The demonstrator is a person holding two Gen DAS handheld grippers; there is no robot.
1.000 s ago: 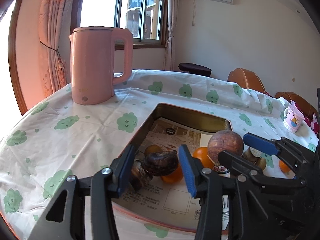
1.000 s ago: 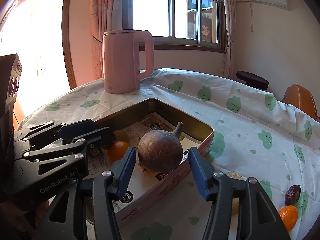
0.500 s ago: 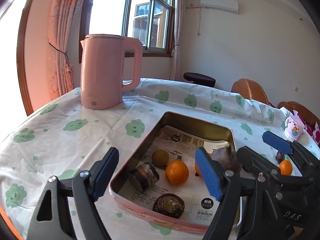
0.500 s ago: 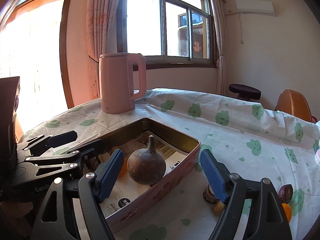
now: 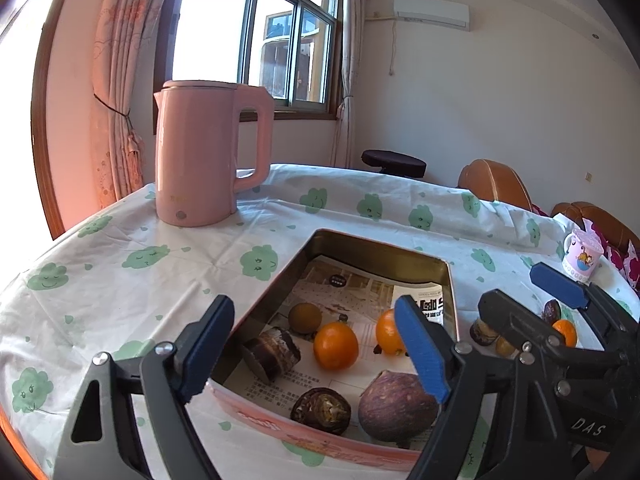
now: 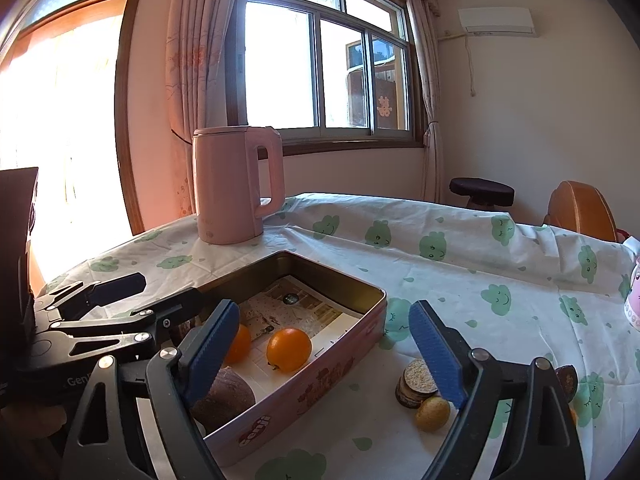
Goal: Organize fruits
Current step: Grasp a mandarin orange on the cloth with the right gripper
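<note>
A pink tin [image 5: 380, 248] lined with paper holds two oranges [image 5: 335, 346], a small brown fruit [image 5: 305, 317], two dark fruits [image 5: 320, 410] and a big purple-brown fruit [image 5: 396, 406]. My left gripper [image 5: 314, 306] hovers over the tin's near end, its jaws opening and gripping nothing. My right gripper [image 6: 324, 312] hangs over the tin's right rim [image 6: 344, 280], jaws also opening and empty. On the cloth to the right lie a cut brown fruit [image 6: 414, 386], a small yellow fruit [image 6: 432, 408] and a dark fruit [image 6: 566, 376].
A pink kettle [image 5: 208, 160] stands on the table behind the tin at the left. A patterned cup [image 5: 580, 256] sits at the far right edge. Brown chairs [image 5: 496, 184] and a dark stool [image 5: 394, 160] stand beyond the table.
Both grippers opened wide. The left let go of a dark fruit and the right of the big purple-brown fruit; both fruits now lie in the tin. Both grippers drew back.
</note>
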